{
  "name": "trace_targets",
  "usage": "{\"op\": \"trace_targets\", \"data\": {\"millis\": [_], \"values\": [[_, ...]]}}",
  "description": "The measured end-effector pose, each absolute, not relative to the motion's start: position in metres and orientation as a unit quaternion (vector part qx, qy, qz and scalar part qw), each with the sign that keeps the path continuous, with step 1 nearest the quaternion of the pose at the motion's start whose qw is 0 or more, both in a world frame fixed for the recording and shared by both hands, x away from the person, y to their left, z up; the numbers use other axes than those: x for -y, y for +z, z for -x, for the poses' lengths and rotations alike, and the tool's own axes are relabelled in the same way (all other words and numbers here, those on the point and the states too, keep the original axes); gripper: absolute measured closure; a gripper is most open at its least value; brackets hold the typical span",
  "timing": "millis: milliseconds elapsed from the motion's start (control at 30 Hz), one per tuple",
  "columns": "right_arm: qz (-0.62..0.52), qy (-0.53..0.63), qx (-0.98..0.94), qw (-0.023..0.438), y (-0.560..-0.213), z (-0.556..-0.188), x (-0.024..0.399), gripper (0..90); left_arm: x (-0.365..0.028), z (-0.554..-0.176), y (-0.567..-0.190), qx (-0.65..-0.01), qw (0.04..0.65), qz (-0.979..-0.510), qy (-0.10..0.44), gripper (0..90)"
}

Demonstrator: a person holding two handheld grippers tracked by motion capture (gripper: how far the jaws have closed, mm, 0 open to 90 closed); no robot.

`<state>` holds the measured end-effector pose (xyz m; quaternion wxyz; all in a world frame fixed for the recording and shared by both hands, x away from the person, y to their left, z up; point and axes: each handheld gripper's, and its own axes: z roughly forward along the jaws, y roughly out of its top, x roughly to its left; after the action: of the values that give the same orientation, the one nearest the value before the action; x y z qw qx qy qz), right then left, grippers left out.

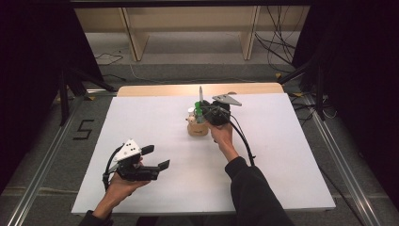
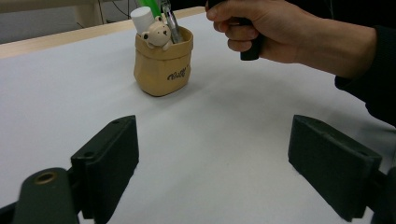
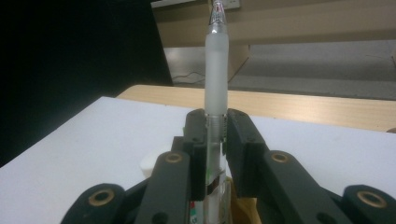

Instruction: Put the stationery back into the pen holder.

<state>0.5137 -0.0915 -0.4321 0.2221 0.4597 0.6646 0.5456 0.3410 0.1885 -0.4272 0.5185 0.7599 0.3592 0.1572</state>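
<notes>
The right gripper has its jaws pressed on a pen. The pen stands upright between them, and its frosted barrel and clear tip rise well above the jaw ends. In the high view this gripper is held above a small tan pouch, with the pen pointing up from it. The pouch stands just below and beside the right gripper, on the white tabletop.

From the left gripper view, the pouch is ahead of the left gripper and a little to its left side, well apart from it. It carries a small bear figure on its rim, and inside are a white cap, something green and a metal-looking clip. What these things are exactly, I cannot tell. The right hand is ahead and to the right, closed around a dark handle.

The left gripper has its jaws spread wide and nothing is between them. It is held low over the tabletop, and the left hand grips it from behind.
</notes>
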Motion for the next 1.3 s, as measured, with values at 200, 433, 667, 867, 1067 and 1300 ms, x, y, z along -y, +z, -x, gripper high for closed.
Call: {"op": "trace_targets", "data": {"millis": [200,433,667,867,1067,1300], "values": [[-0.457,0.535,-0.675,0.223,-0.435,-0.511,0.092,78.9,-0.188,-0.341,-0.427,-0.359,0.518,-0.76,0.157,15.6],[-0.451,0.523,-0.691,0.213,-0.436,-0.508,0.095,79.0,-0.188,-0.341,-0.427,-0.358,0.516,-0.762,0.157,15.6],[-0.451,0.517,-0.697,0.208,-0.433,-0.504,0.096,79.3,-0.188,-0.341,-0.427,-0.358,0.517,-0.762,0.156,15.6],[-0.456,0.501,-0.709,0.196,-0.446,-0.502,0.099,77.7,-0.188,-0.341,-0.427,-0.358,0.516,-0.762,0.156,15.6],[-0.452,0.513,-0.705,0.185,-0.439,-0.503,0.104,53.8,-0.188,-0.341,-0.428,-0.359,0.516,-0.762,0.154,15.6],[-0.456,0.519,-0.698,0.186,-0.429,-0.499,0.115,44.1,-0.187,-0.341,-0.428,-0.359,0.516,-0.763,0.154,15.6]]}}
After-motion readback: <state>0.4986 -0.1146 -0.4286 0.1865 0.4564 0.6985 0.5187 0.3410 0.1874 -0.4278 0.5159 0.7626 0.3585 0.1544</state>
